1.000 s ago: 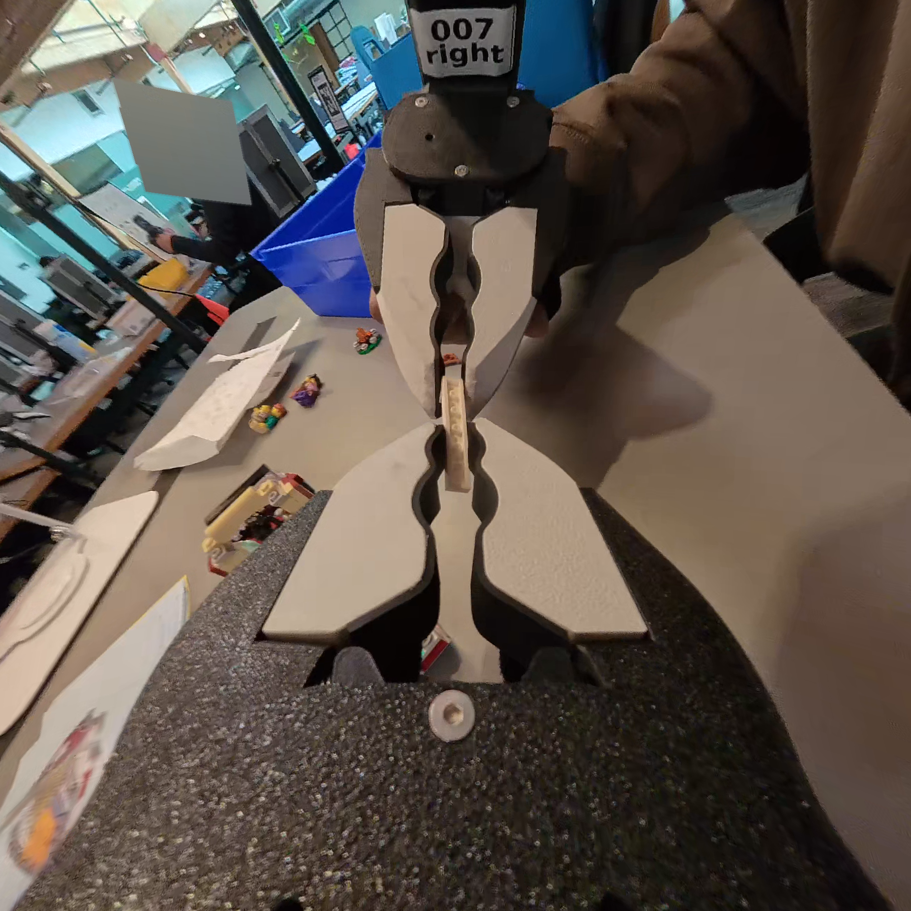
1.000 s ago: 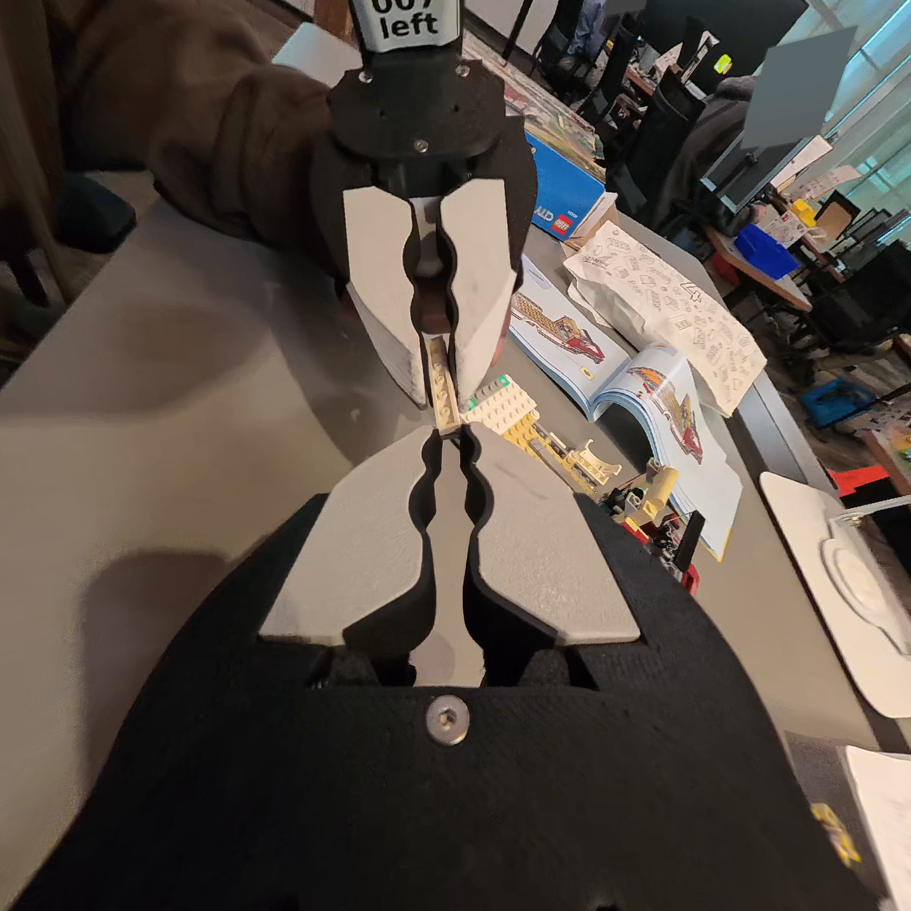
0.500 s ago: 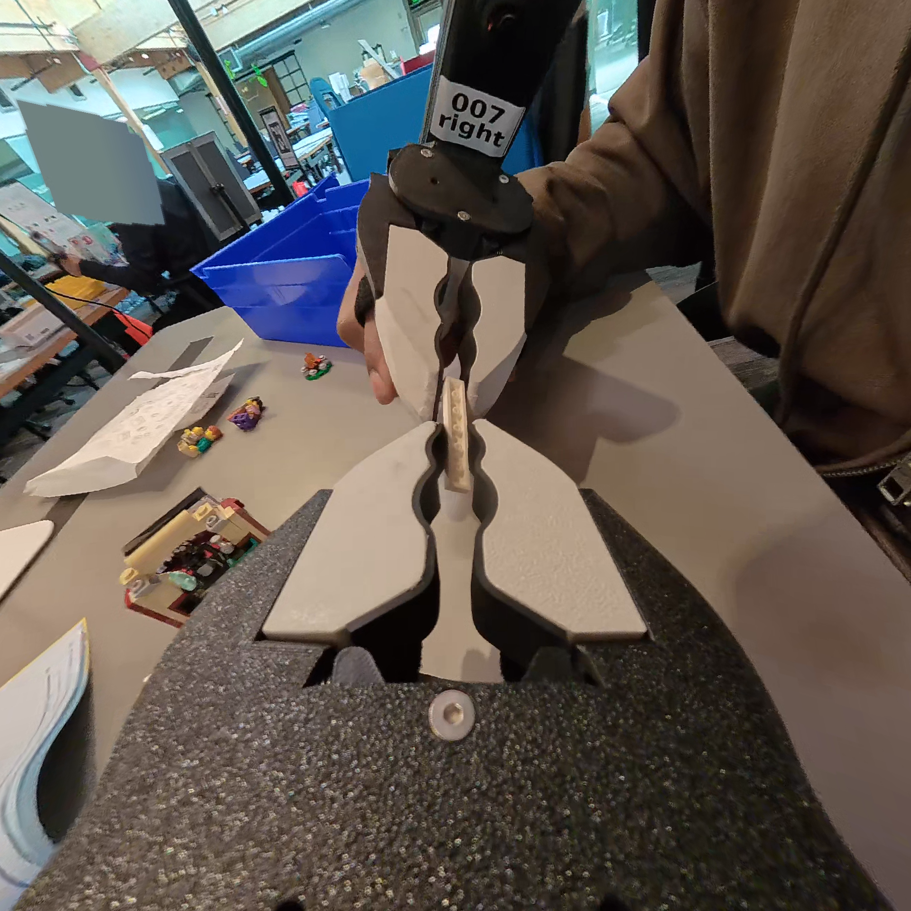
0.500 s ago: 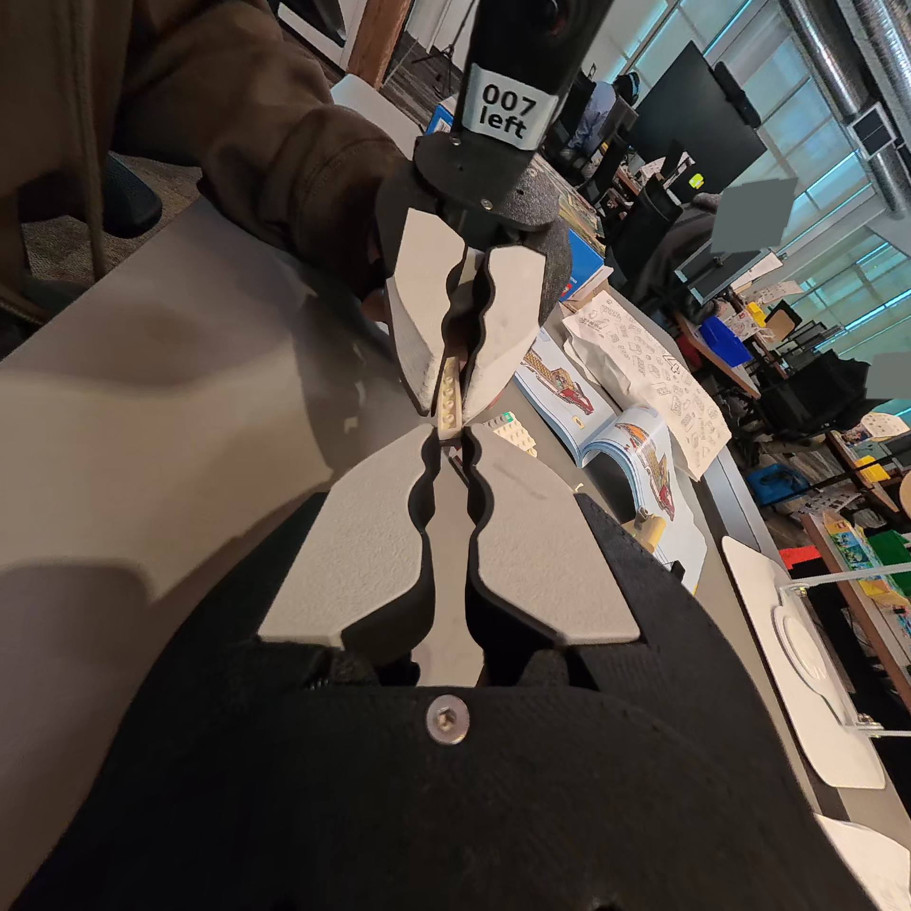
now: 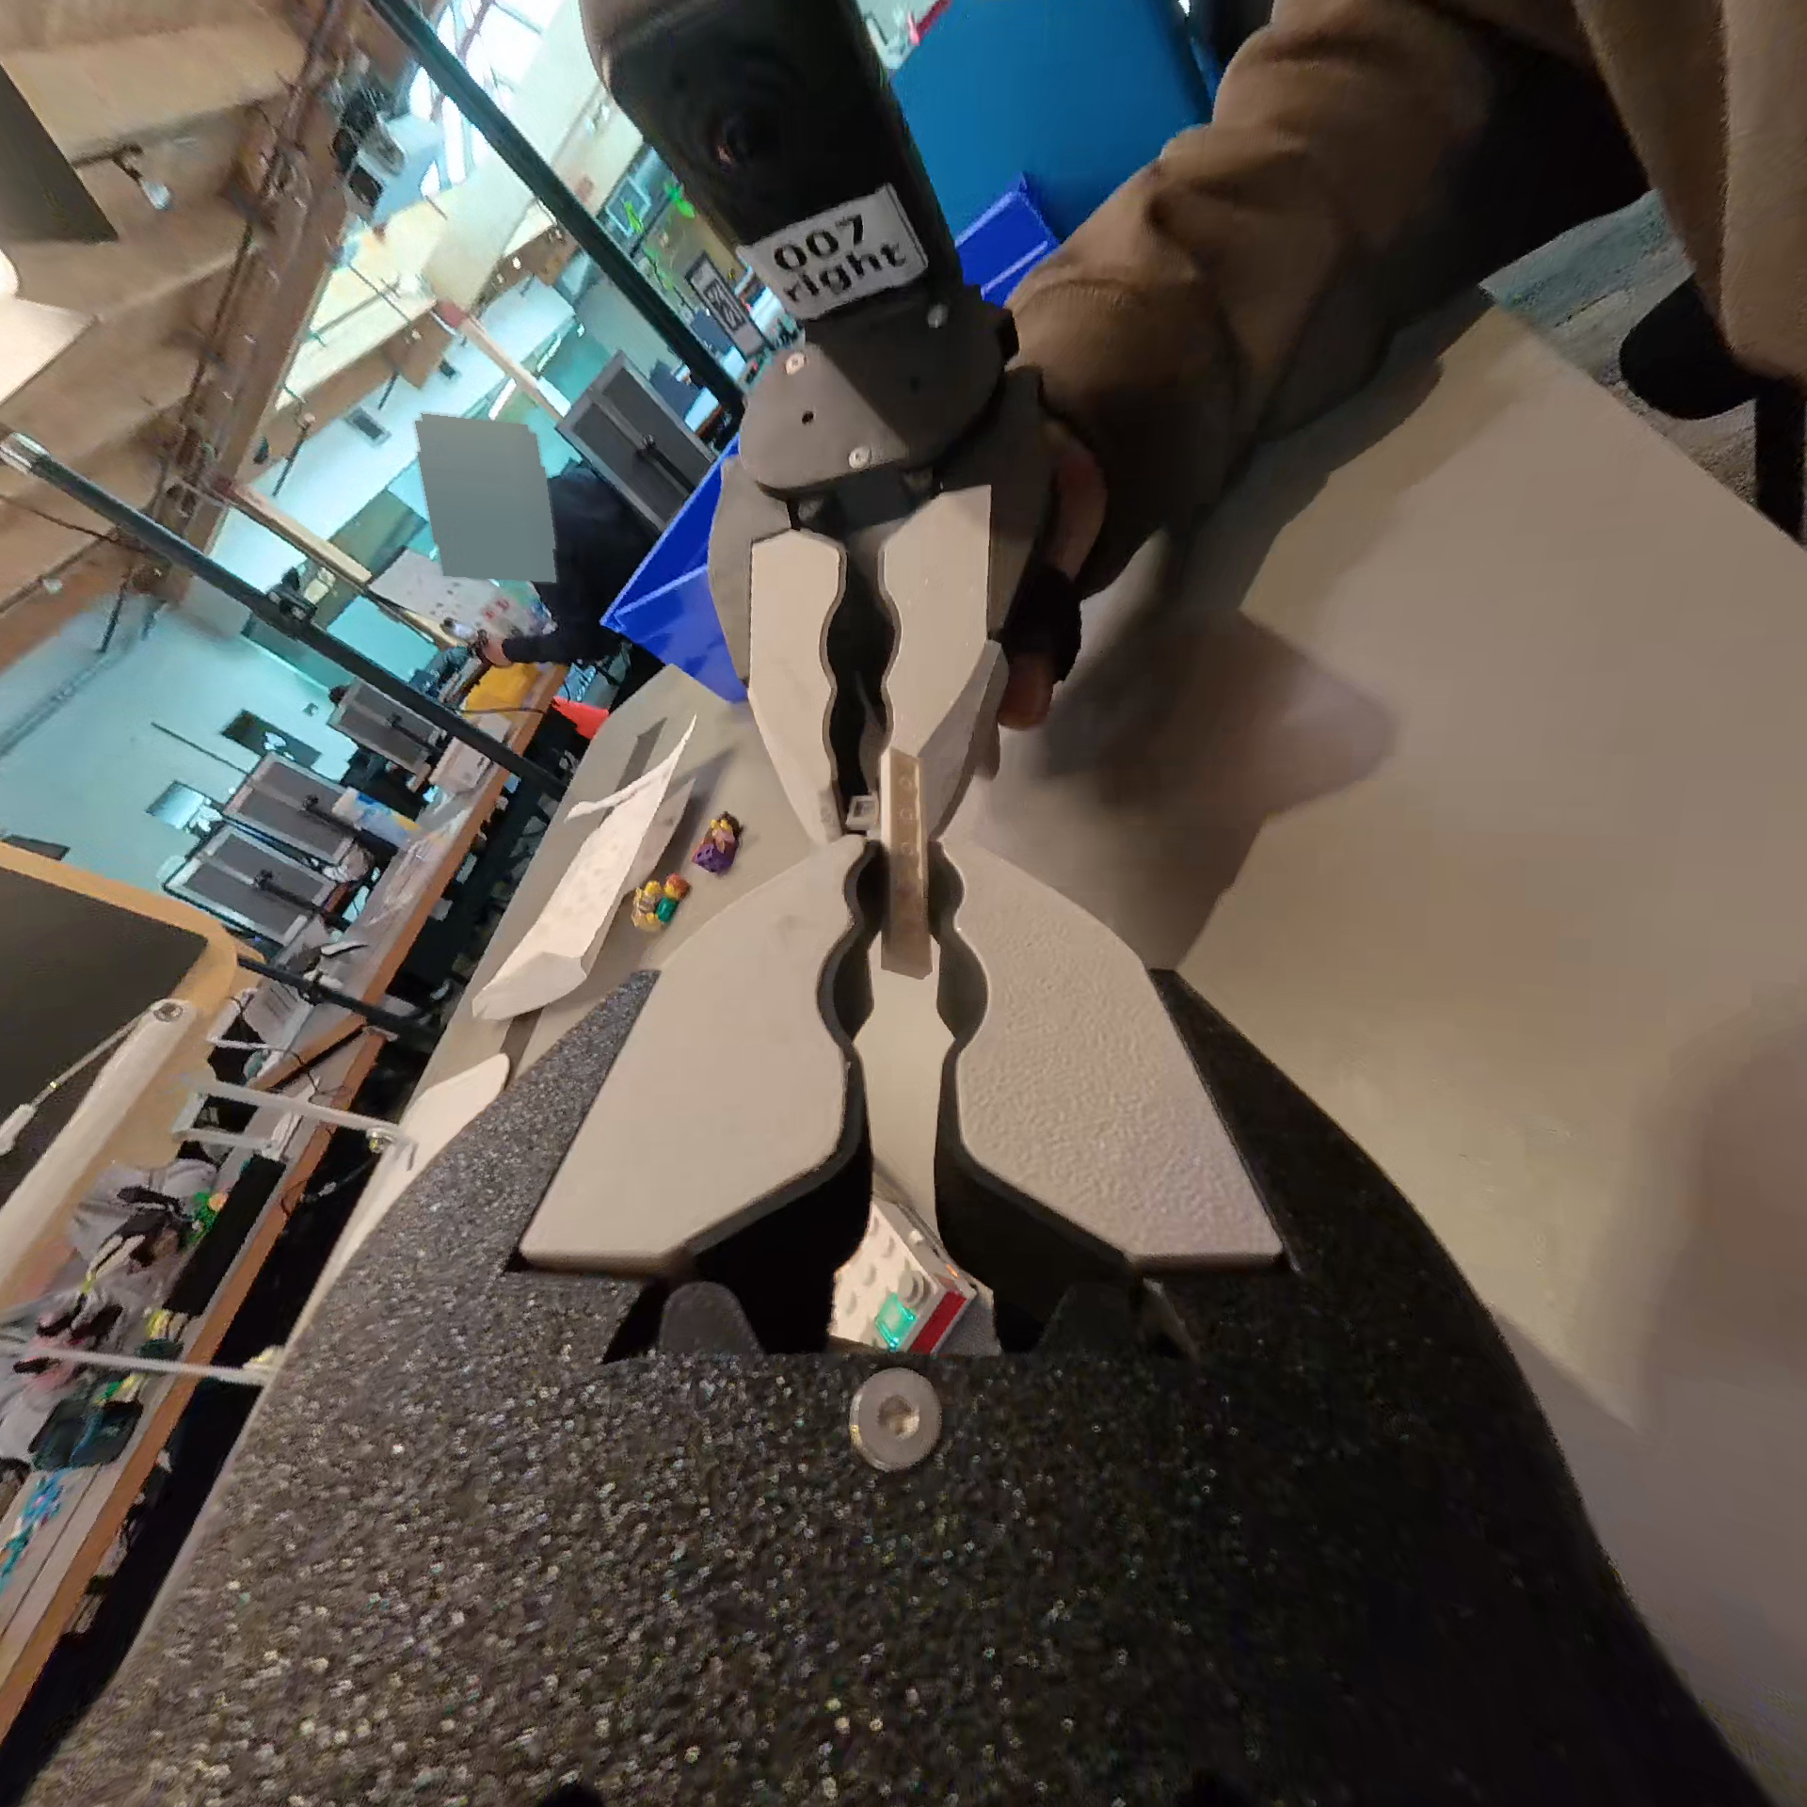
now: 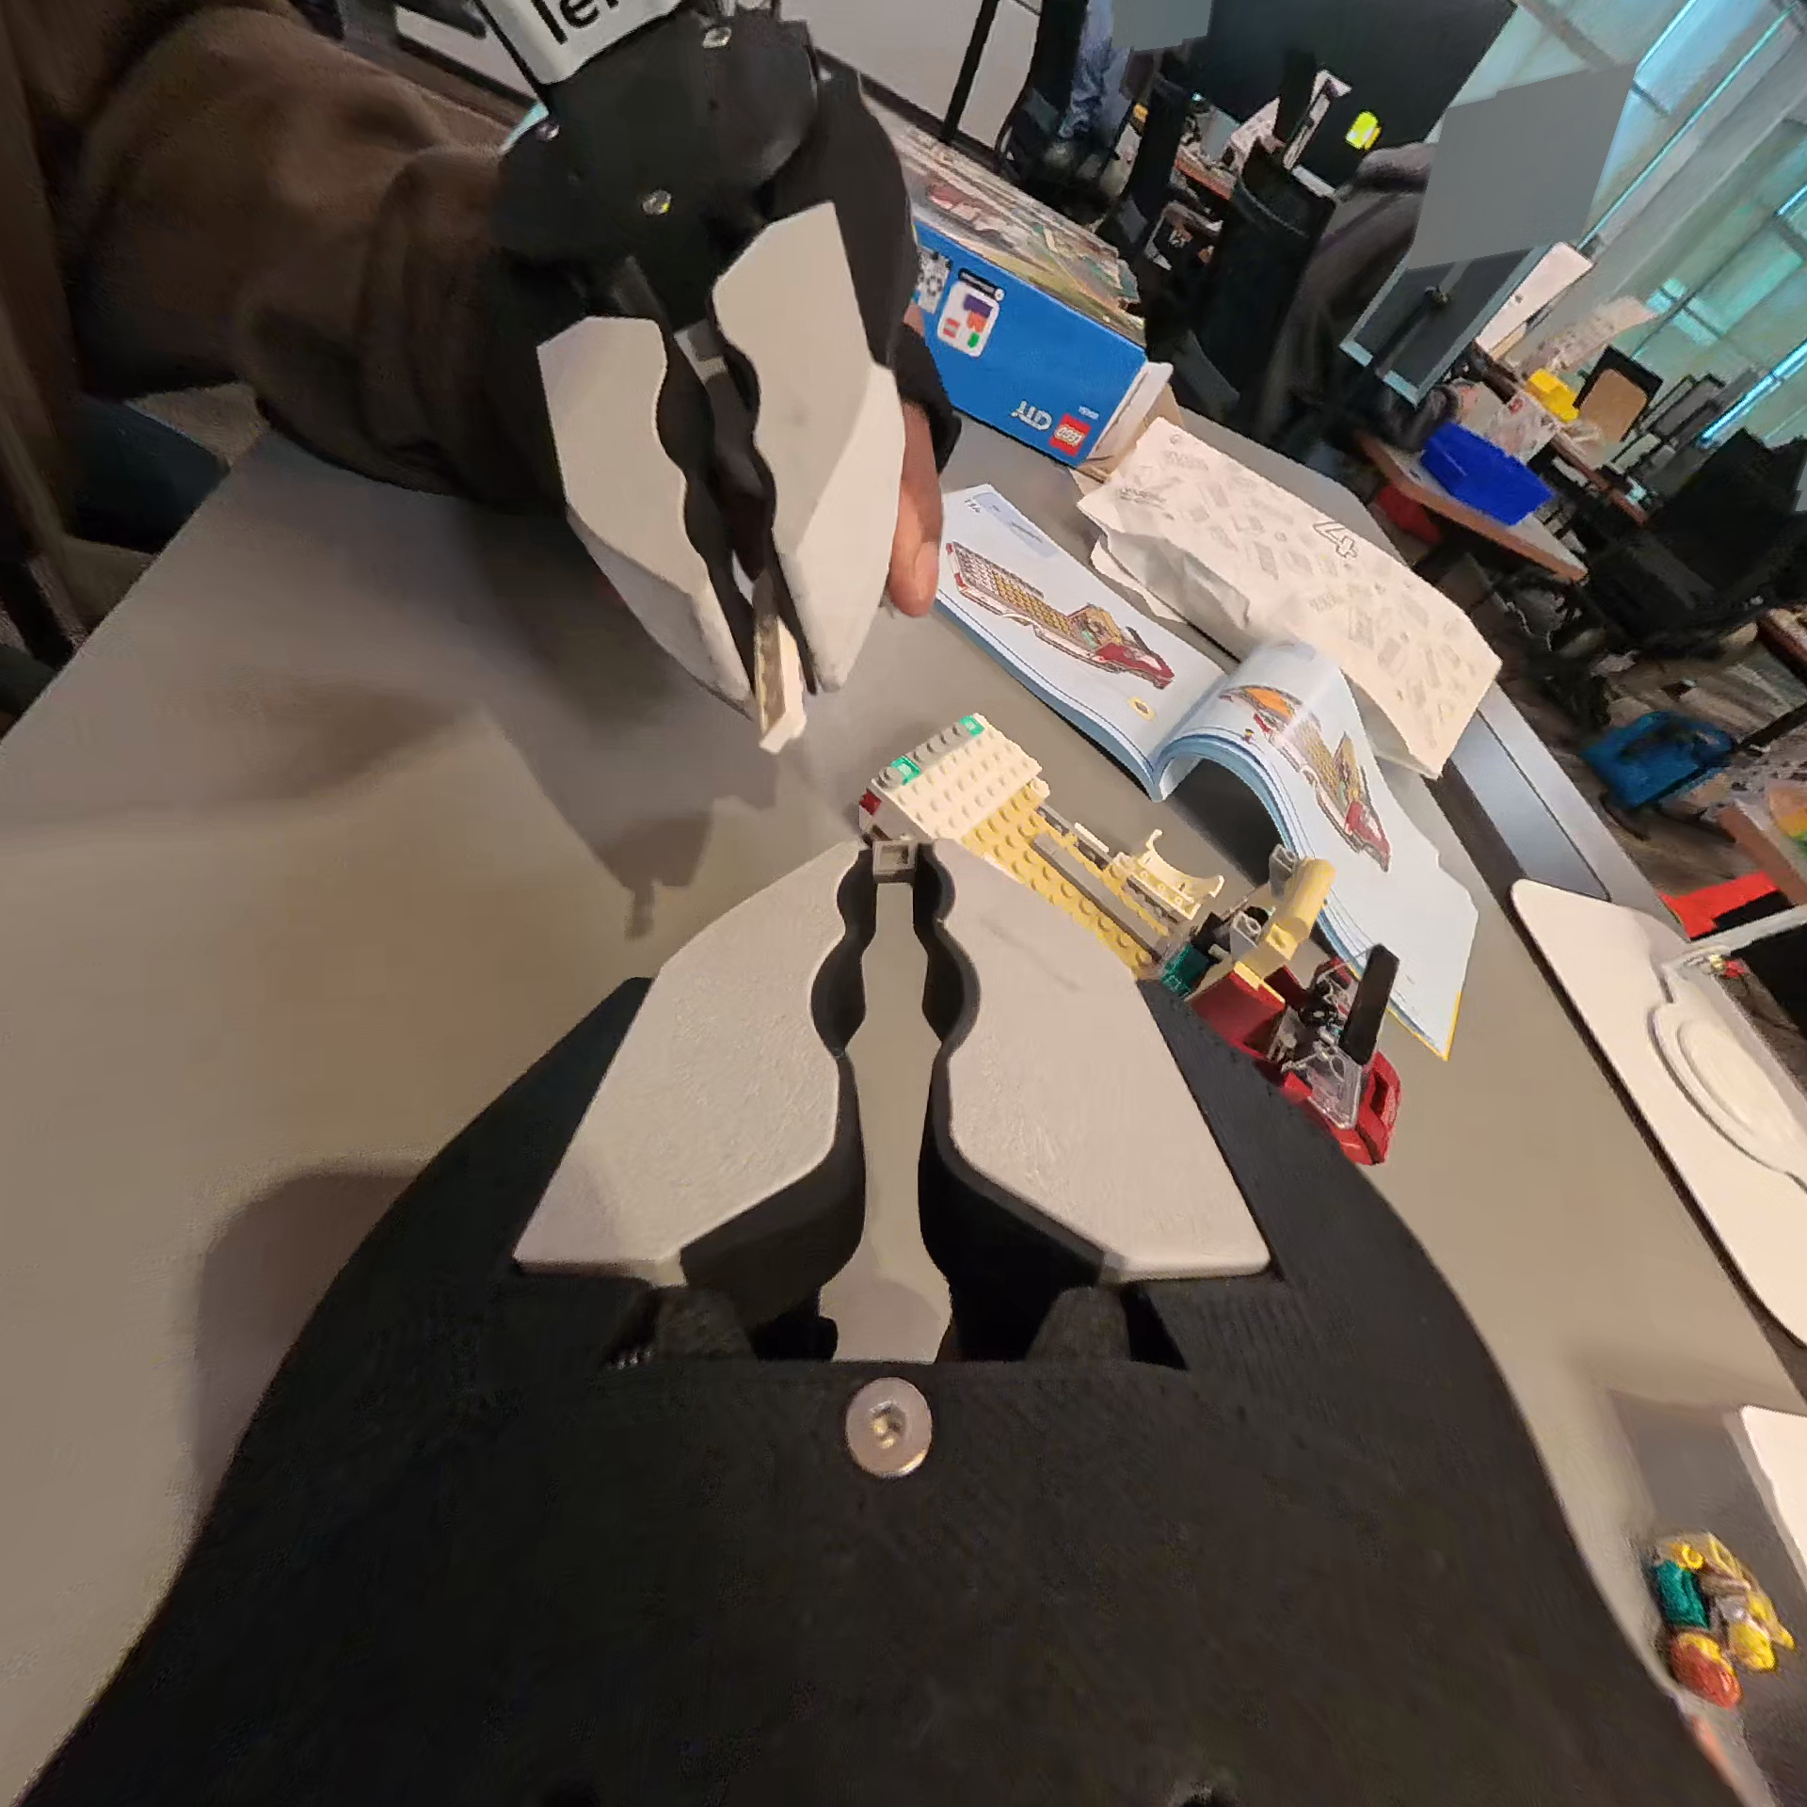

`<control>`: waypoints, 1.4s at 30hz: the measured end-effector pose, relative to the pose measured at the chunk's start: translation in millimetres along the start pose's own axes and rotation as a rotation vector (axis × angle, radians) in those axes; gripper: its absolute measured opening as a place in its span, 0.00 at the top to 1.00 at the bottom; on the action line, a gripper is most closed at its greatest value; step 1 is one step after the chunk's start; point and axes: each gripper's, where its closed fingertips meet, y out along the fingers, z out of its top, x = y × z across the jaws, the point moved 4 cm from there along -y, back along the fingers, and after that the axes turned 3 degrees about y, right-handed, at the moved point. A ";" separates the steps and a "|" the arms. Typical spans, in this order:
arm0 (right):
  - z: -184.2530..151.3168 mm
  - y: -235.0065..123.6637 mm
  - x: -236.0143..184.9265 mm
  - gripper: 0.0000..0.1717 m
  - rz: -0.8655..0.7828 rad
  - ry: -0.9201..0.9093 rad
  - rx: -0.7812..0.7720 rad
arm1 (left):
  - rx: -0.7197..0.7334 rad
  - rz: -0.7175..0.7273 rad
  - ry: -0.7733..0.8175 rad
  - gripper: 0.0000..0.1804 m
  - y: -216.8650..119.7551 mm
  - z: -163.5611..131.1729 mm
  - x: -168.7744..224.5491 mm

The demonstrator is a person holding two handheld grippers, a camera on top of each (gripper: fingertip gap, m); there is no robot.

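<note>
My left gripper point(image 5: 901, 853) is shut on a long tan brick plate point(image 5: 905, 885) that sticks out past its fingertips. In the right wrist view the left gripper point(image 6: 785, 687) hangs above the grey table point(image 6: 293, 880), with the plate point(image 6: 779, 680) pointing down out of it. My right gripper point(image 6: 895, 853) is shut on a small grey square brick point(image 6: 894, 862) at its very tips. In the left wrist view the right gripper point(image 5: 877, 816) comes down from above, and its grey brick point(image 5: 864, 810) sits just beside the plate's upper part. Sleeved hands hold both grippers.
A part-built white, tan and red brick model point(image 6: 988, 782) lies just beyond my right fingertips. Behind it are an open instruction booklet point(image 6: 1271, 704), a printed paper bag point(image 6: 1271, 548) and a blue box point(image 6: 1036, 362). Small figures point(image 5: 719, 846), another paper bag point(image 5: 587, 900) and a blue bin point(image 5: 675, 616) are on the far side. The tips of both grippers are at nearly the same place.
Both grippers have tilted and drawn apart. The right gripper's tips were against the plate's end and now stand clear of it, holding the small grey brick. The left gripper kept the plate.
</note>
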 end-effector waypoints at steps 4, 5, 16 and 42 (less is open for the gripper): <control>-4.9 -4.1 1.3 0.96 -0.030 0.017 -0.048 | -0.103 0.003 -0.081 0.95 7.6 -17.1 -2.7; -7.0 -6.8 2.6 0.96 -0.052 0.029 -0.068 | -0.156 0.003 -0.109 0.95 10.5 -25.2 -3.1; -29.0 -56.2 -5.9 0.96 -0.322 0.175 -0.212 | -0.617 0.030 -0.266 0.90 43.6 -74.0 -1.6; -65.3 -221.3 51.7 0.84 -0.834 0.556 -0.538 | -0.431 0.246 -0.631 0.76 -33.7 -91.9 -48.1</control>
